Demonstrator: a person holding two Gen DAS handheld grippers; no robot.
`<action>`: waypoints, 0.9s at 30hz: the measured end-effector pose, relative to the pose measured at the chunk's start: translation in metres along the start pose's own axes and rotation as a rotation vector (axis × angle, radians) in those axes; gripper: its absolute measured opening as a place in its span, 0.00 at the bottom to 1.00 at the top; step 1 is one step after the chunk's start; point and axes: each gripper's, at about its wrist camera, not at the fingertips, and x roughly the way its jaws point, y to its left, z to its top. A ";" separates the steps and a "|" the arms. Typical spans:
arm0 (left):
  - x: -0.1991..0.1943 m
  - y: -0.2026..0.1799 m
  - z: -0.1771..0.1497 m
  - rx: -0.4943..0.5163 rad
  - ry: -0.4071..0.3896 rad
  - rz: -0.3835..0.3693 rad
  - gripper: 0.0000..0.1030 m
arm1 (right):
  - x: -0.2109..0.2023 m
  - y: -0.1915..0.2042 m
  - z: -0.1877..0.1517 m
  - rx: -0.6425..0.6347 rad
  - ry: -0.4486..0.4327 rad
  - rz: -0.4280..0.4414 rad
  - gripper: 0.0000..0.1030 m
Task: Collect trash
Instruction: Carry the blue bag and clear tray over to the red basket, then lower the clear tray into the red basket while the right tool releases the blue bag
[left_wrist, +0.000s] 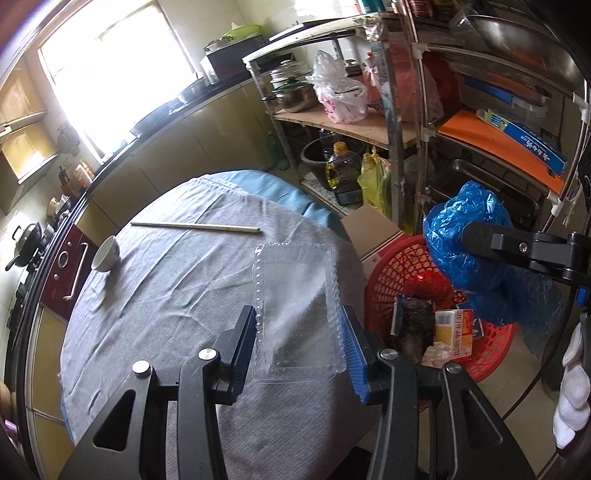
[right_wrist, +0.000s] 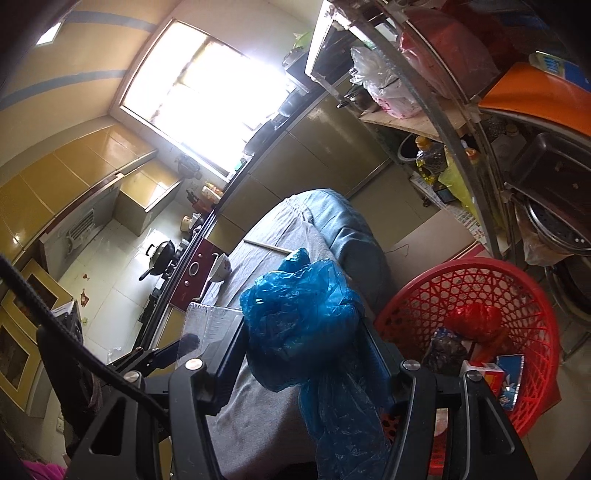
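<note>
My left gripper (left_wrist: 299, 328) is shut on a clear plastic clamshell box (left_wrist: 295, 302), its blue pads pressing both long sides, held above the grey-clothed table (left_wrist: 166, 288). My right gripper (right_wrist: 303, 332) is shut on a crumpled blue plastic bag (right_wrist: 299, 317), held near the table's right edge beside the red mesh basket (right_wrist: 532, 295). The bag (left_wrist: 469, 236) also shows in the left wrist view, above the basket (left_wrist: 391, 269). The basket holds a red bag (right_wrist: 472, 321), a carton (left_wrist: 454, 332) and other trash.
A white bowl (left_wrist: 107, 254) and a long stick (left_wrist: 195, 226) lie on the table. A cardboard box (left_wrist: 369, 232) stands behind the basket. Metal shelves (left_wrist: 413, 122) with pots, bags and oil bottles stand to the right. A counter with a stove runs along the left.
</note>
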 end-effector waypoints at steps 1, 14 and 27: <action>0.000 -0.003 0.002 0.005 -0.001 -0.004 0.46 | -0.003 -0.002 0.001 0.005 -0.003 -0.001 0.61; 0.009 -0.043 0.019 0.077 -0.001 -0.055 0.46 | -0.037 -0.035 0.009 0.059 -0.049 -0.055 0.61; 0.021 -0.071 0.028 0.132 0.017 -0.075 0.46 | -0.050 -0.061 0.012 0.108 -0.060 -0.079 0.61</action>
